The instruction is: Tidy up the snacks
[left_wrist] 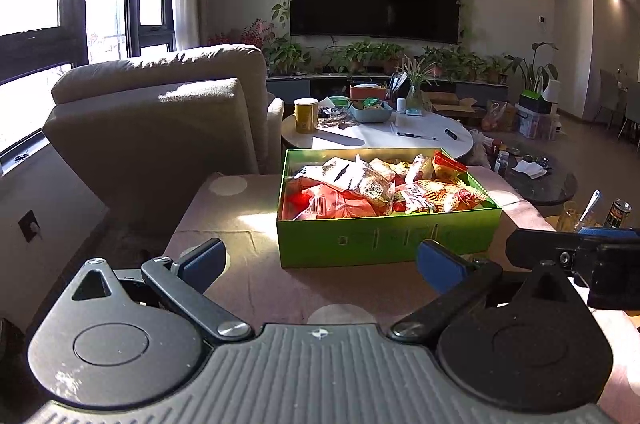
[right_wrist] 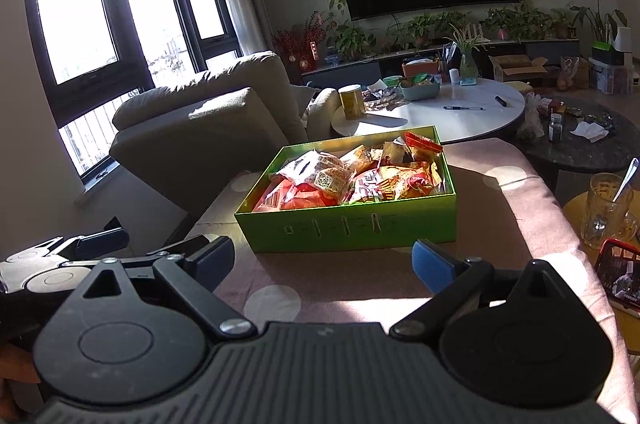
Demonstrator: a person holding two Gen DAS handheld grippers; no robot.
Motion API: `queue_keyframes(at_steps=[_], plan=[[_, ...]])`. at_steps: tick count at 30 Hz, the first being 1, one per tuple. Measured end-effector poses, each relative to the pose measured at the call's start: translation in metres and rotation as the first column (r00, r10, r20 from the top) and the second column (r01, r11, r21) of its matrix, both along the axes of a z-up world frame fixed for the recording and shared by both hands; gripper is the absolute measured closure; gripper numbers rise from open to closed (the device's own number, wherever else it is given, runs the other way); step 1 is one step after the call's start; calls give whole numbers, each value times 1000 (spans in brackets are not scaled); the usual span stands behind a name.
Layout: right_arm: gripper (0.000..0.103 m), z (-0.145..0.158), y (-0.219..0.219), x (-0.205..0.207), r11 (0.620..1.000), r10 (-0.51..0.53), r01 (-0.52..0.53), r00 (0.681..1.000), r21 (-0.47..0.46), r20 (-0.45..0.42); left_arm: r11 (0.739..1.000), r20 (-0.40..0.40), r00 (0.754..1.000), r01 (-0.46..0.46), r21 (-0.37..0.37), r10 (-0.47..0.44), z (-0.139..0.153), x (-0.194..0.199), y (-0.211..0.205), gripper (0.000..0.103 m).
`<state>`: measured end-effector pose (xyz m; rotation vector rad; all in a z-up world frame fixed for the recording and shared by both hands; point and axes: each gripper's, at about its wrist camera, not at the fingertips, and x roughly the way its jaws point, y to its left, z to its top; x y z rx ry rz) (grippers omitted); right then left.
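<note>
A green box full of red, orange and white snack packets stands on a pink dotted cloth surface. It also shows in the right wrist view with its packets. My left gripper is open and empty, just short of the box's near wall. My right gripper is open and empty, also just in front of the box. The right gripper's side shows at the right in the left wrist view; the left gripper shows at the left in the right wrist view.
A beige armchair stands left of the cloth surface. A white round table with a yellow can and clutter lies behind the box. A dark table, a glass mug with spoon and a phone are at the right.
</note>
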<state>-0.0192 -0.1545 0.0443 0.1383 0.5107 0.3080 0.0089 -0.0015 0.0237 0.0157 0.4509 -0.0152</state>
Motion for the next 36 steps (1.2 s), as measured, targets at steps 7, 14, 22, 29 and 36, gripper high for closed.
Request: queue_keyframes(at_steps=[7,14,22,29,36], plan=[[22,-1,0,-1,1000,-1,1,1000,0,-6,1000,-3,1000,1,-1,-1,-2,-1,1,0],[22,-2,1,-1,1000,-1,1,1000,-2,-9,1000,-4,1000,-2,-1,2,-2,-2,1,0],[22,-3,1,-2,1000,0,0,1000,-2,-10,1000,-6,1000,-2,-4,2,-3,-2,1,0],[22,-3,1,-2,1000,1,-1,1000,-2,-10,1000,-6,1000,-1,-4,1,-3,-2,1,0],[22,-3,3,-2,1000,2,-2,1000,-3,-10,1000,-7,1000,4,-5,-5,-3,-4,1,0]])
